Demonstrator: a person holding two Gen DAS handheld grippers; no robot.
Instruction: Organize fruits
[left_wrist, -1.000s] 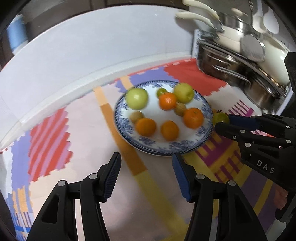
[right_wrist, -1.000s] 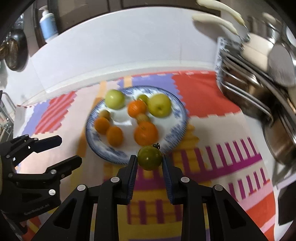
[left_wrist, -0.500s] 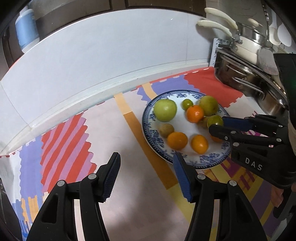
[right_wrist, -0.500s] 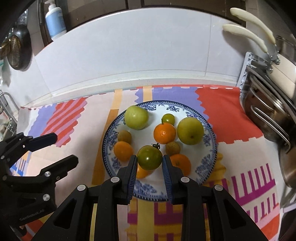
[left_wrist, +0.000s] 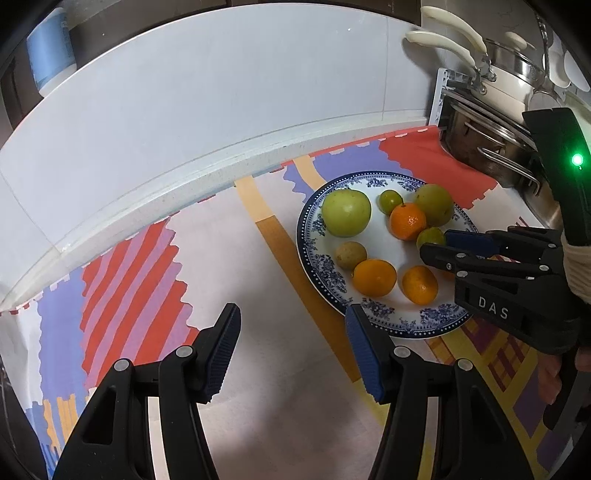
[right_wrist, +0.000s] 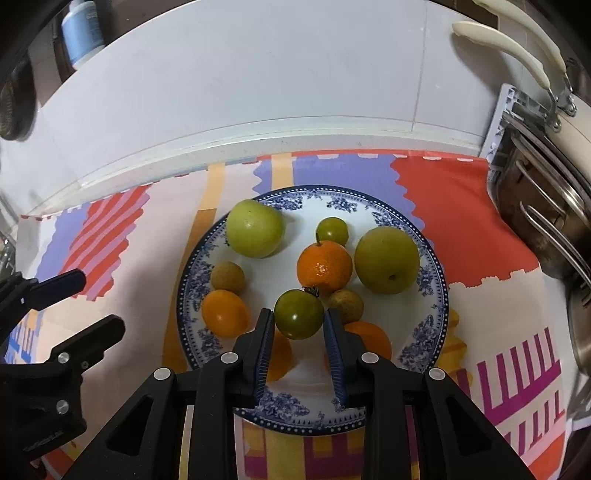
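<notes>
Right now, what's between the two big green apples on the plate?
In the right wrist view, a small green fruit and an orange sit between the apples.

A small round dark-green tomato (right_wrist: 299, 314) sits pinched between gripper pads above a blue-patterned white plate (right_wrist: 428, 295). Green apples (right_wrist: 255, 233), oranges (right_wrist: 324, 266) and small brownish fruits (right_wrist: 228, 276) lie scattered on it.

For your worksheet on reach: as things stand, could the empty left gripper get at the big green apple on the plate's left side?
Probably yes. The left gripper is open, and the green apple sits uncovered near the plate rim. The right gripper works farther right.
</notes>
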